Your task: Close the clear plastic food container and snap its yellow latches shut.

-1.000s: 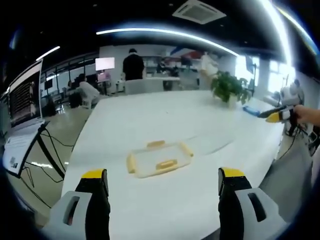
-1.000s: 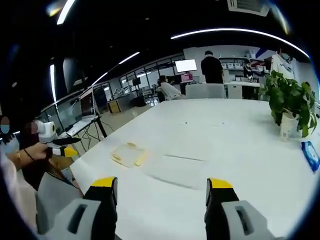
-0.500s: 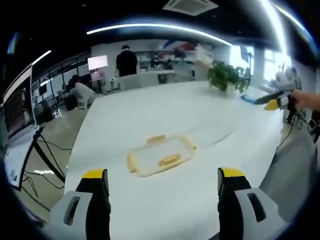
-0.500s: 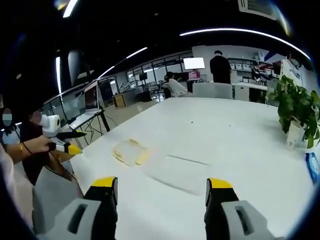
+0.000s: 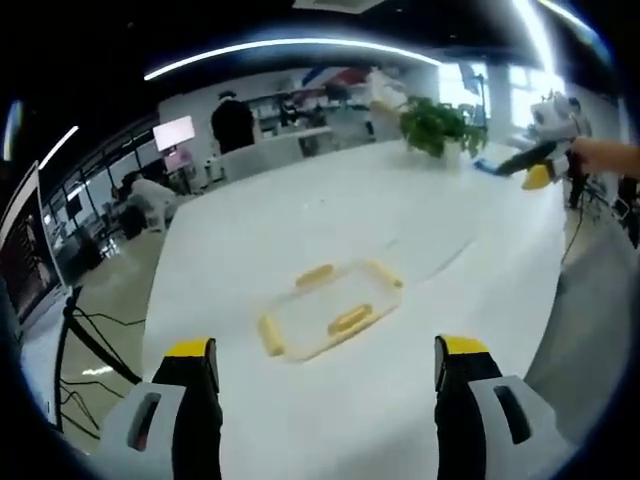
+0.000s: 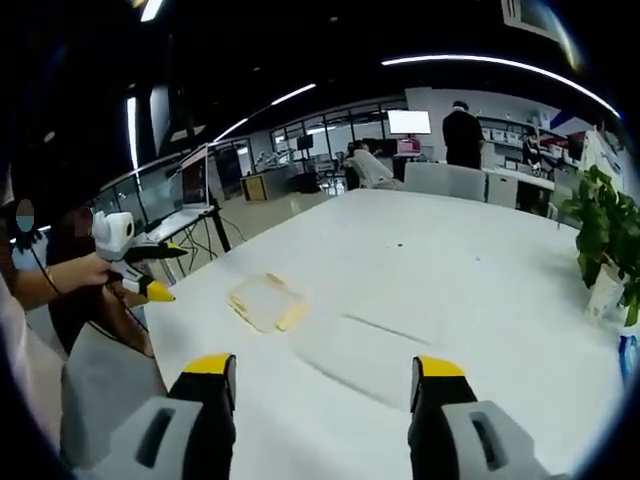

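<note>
A clear plastic food container (image 5: 330, 311) with yellow latches lies flat on the white table (image 5: 300, 230), lid on top. My left gripper (image 5: 328, 375) hovers open just short of it, nothing between its jaws. In the right gripper view the container (image 6: 264, 302) sits far off to the left, and my right gripper (image 6: 323, 390) stands open above the table. The right gripper (image 5: 535, 165) shows at the far right of the left gripper view, held by a hand; the left gripper (image 6: 140, 268) shows at the left of the right gripper view.
A potted plant (image 5: 432, 125) and a blue pack (image 5: 490, 166) stand at the table's far end. A clear flat sheet (image 6: 365, 345) lies on the table beside the container. Monitors, desks and people (image 6: 462, 135) fill the room behind.
Both cameras have shifted and tilted; the left gripper has come a little nearer the container. The container itself has not moved and both grippers stay open.
</note>
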`<state>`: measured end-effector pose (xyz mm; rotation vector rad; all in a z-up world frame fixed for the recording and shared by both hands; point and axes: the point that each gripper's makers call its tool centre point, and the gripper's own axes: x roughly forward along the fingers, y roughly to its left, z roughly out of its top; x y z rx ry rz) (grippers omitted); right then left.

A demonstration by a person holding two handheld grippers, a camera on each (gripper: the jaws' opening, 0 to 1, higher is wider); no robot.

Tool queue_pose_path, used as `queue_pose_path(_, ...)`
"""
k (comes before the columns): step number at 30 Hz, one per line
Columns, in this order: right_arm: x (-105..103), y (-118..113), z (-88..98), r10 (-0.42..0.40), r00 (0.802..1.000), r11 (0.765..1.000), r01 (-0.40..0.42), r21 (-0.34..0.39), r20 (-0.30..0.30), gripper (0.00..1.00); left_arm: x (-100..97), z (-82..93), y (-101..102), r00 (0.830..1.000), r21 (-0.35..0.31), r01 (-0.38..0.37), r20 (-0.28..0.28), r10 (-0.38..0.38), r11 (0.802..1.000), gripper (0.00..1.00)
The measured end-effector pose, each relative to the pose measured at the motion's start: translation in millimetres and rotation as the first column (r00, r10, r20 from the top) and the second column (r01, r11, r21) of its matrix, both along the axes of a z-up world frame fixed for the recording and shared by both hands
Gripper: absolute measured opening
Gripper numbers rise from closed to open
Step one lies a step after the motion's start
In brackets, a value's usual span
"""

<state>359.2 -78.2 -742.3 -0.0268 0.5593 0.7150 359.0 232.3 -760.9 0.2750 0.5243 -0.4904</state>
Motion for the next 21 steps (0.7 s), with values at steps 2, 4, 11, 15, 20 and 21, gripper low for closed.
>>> queue_pose_path(2,3,2,-0.3,0.009,1.000,1.000,-0.009,0.001,-0.006,0.70,2.0,1.1,-2,1.000,-0.018,0.007,-0.001,-0.007,1.000,0.88)
queue_pose_path(4,5,4,0.2,0.018,1.000,1.000,-0.018,0.000,-0.005,0.70,4.5,1.1,-3,1.000,-0.020,0.014,-0.008,-0.014,1.000,0.88)
queue_pose_path(11,10,14,1.8,0.071,0.997,0.997,-0.071,-0.014,-0.004,0.70,16.1,0.8,-2,0.999,-0.060,0.034,-0.027,-0.036,0.998,0.88)
queue_pose_path(15,13,20,0.0,0.091,0.996,0.996,-0.092,-0.016,-0.007,0.70,22.2,3.0,-1,0.999,-0.050,0.045,-0.023,-0.046,0.998,0.87)
queue_pose_path(20,18,26,-0.7,0.109,0.994,0.994,-0.109,-0.014,-0.008,0.70,28.2,1.7,-1,0.998,-0.028,0.059,-0.024,-0.059,0.998,0.87)
queue_pose_path(21,19,28,-0.9,0.113,0.994,0.993,-0.113,-0.011,-0.009,0.70,29.1,0.2,-1,0.998,-0.024,0.062,-0.027,-0.062,0.998,0.87)
